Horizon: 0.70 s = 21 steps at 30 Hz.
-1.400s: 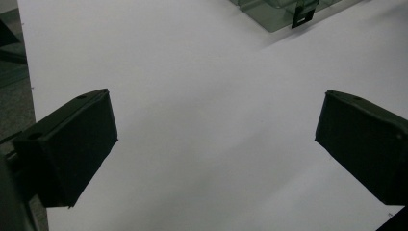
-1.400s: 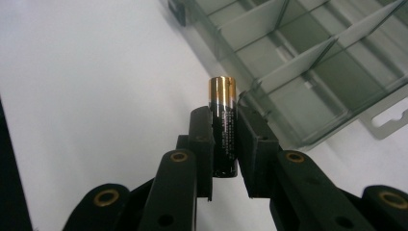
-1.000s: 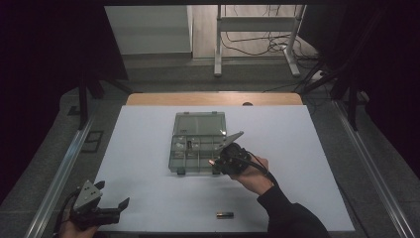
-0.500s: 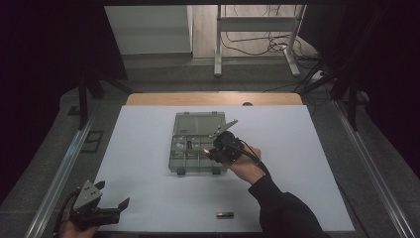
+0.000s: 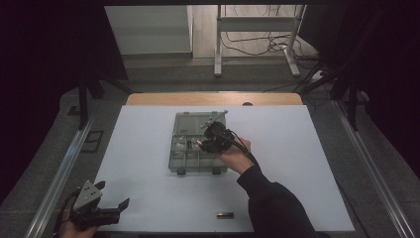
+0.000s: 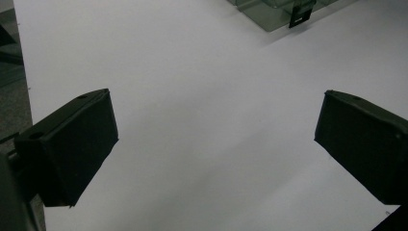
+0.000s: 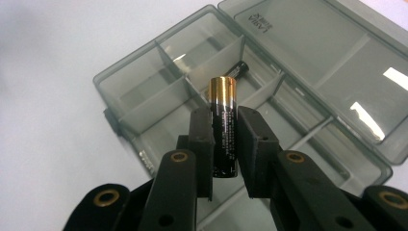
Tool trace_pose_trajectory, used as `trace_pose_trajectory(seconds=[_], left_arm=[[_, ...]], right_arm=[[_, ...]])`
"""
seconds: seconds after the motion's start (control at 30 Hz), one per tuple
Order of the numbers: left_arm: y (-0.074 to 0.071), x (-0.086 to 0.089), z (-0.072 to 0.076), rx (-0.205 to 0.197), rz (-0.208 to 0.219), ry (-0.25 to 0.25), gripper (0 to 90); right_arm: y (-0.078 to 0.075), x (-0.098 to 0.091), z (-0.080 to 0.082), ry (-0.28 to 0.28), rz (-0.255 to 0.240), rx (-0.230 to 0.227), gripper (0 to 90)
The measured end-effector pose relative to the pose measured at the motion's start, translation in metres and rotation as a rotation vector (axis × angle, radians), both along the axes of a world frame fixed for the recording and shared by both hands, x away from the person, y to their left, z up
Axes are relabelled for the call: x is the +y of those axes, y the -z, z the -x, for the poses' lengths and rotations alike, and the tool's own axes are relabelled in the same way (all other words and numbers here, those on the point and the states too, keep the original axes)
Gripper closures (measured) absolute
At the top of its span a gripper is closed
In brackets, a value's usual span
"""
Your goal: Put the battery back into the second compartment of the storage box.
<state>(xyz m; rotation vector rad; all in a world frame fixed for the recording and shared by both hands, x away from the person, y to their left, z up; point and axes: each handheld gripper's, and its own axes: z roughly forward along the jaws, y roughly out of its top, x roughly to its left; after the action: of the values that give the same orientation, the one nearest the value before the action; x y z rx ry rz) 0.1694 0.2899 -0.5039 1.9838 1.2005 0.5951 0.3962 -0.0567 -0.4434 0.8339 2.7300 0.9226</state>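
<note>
Your right gripper [image 7: 224,144] clamps a battery [image 7: 224,127] above the open compartment box [image 5: 198,144] — next, lower it into a cell; left gripper [image 5: 94,210] idles, jaws apart.

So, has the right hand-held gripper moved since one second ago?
Yes. The right hand-held gripper, shut on a battery, moved up the high view, over the compartment box.
</note>
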Motion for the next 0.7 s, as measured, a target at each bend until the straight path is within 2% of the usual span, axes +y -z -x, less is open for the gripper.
trace_pose_trajectory(seconds=[0.23, 0.33, 0.6, 0.7], left_arm=[[0.0, 0.0, 0.0, -0.001, 0.001, 0.004, 1.5], [0.0, 0.0, 0.0, -0.003, -0.002, 0.006, 1.5], [0.0, 0.0, 0.0, -0.003, -0.003, 0.011, 1.6], [0.0, -0.001, 0.001, -0.004, -0.004, 0.013, 1.7]], right_arm=[[-0.001, 0.013, -0.009, 0.008, 0.002, -0.003, 77.1], [0.0, 0.019, -0.013, 0.016, 0.018, 0.0, 77.1], [0.01, 0.034, -0.026, 0.049, 0.027, 0.009, 77.1], [0.016, 0.039, -0.029, 0.063, 0.045, 0.011, 77.0]])
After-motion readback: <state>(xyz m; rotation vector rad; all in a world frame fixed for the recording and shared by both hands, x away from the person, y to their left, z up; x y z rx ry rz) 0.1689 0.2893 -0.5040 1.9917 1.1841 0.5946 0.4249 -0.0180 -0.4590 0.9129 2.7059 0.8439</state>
